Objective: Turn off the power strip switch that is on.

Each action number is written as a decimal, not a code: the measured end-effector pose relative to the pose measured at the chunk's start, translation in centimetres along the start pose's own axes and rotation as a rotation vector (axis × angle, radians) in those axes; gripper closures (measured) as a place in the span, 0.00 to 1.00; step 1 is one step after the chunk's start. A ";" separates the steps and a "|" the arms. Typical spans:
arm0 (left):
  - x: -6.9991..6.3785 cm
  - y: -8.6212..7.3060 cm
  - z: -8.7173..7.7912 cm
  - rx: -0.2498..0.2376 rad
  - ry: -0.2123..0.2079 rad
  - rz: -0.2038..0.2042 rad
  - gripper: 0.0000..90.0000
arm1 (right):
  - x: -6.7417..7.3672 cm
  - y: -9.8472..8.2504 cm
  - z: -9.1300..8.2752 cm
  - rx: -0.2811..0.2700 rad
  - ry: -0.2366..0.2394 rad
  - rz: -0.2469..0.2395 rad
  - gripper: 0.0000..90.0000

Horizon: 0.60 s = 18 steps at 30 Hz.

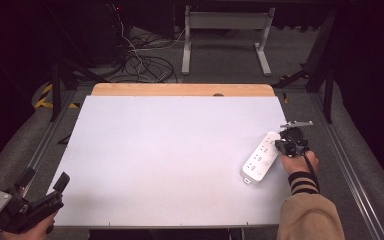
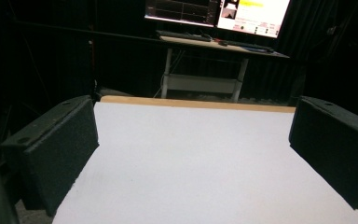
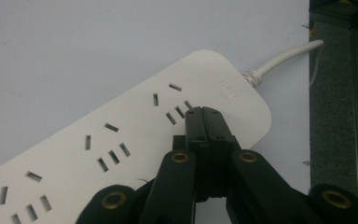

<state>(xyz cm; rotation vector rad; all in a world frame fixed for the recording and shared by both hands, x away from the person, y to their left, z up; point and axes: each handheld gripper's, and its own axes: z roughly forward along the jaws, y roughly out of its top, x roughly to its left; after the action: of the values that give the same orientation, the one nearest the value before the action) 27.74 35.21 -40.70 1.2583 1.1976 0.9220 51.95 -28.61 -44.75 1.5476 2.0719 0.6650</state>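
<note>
A white power strip [image 1: 260, 157] lies slantwise near the right edge of the white table [image 1: 170, 150]. My right gripper [image 1: 281, 145] is over its far end, held by a hand in a striped cuff. In the right gripper view the black jaws are pressed together, and the right gripper [image 3: 204, 112] has its tips at the strip [image 3: 98, 135], beside a socket near the cable end. Nothing shows between them. The strip's white cable [image 3: 284, 58] runs off the table edge. My left gripper [image 1: 45, 177] is at the near left corner, open, and the left gripper [image 2: 193, 126] frames bare tabletop.
A wooden strip [image 1: 182, 90] borders the table's far edge. Beyond it stand a grey desk frame [image 1: 227, 22] and tangled floor cables [image 1: 140, 60]. Metal rails [image 1: 350, 160] run along the table's right side. Lit monitors [image 2: 214, 11] sit on a far desk.
</note>
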 end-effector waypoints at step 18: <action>-0.3 0.0 0.5 0.008 -0.014 0.006 0.02 | 0.0 -0.1 -0.1 -0.009 0.002 0.007 1.00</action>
<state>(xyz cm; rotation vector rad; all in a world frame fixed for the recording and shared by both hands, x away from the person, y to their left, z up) 28.15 34.86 -40.72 1.2729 1.1883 0.9120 51.81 -28.69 -44.79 1.5505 2.0626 0.6782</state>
